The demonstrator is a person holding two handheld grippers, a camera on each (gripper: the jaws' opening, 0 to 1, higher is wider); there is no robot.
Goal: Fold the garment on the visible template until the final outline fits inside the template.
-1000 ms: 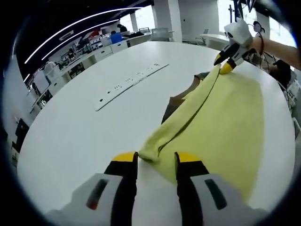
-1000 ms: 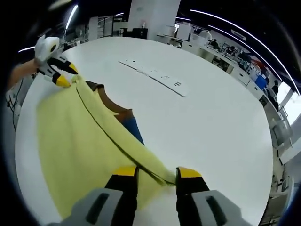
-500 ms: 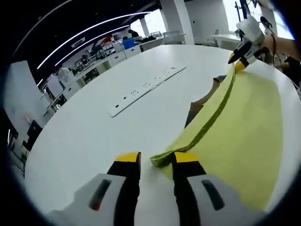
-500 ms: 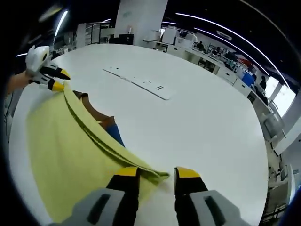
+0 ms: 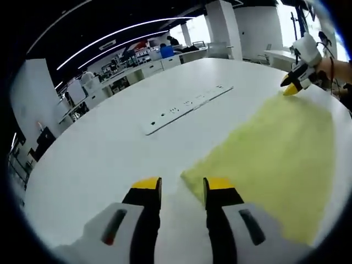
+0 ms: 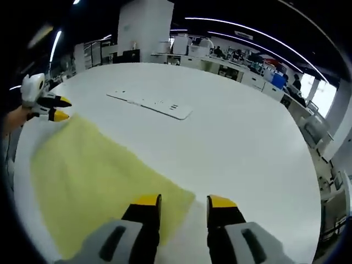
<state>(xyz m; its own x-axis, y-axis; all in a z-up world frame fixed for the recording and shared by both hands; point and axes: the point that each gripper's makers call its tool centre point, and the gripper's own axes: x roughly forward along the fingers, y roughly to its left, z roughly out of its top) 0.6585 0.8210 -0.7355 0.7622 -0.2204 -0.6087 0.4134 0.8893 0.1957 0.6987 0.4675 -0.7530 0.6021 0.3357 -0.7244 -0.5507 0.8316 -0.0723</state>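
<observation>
1. Spreading apart, the fingers of the left gripper [image 5: 180, 187] hold nothing now — half a second ago they pinched the corner of the yellow garment [image 5: 275, 159], which lies flat on the white tabletop [image 5: 110, 159] just ahead of them.
2. The right gripper [image 6: 180, 203] matches this: its fingers stand open with the garment's other near corner lying loose between and just ahead of them.
3. The raised fold edge seen earlier is gone, and the brown and blue template that showed beside it is now covered by cloth. My judgement: one fold has just been laid down and released; whether the outline fits the template cannot be told.
4. The left gripper view shows the right gripper at the garment's far corner; the right gripper view shows the left one there, with a hand [image 6: 14, 118] behind it. A white power strip [image 6: 148, 103] lies well apart from the garment.
</observation>
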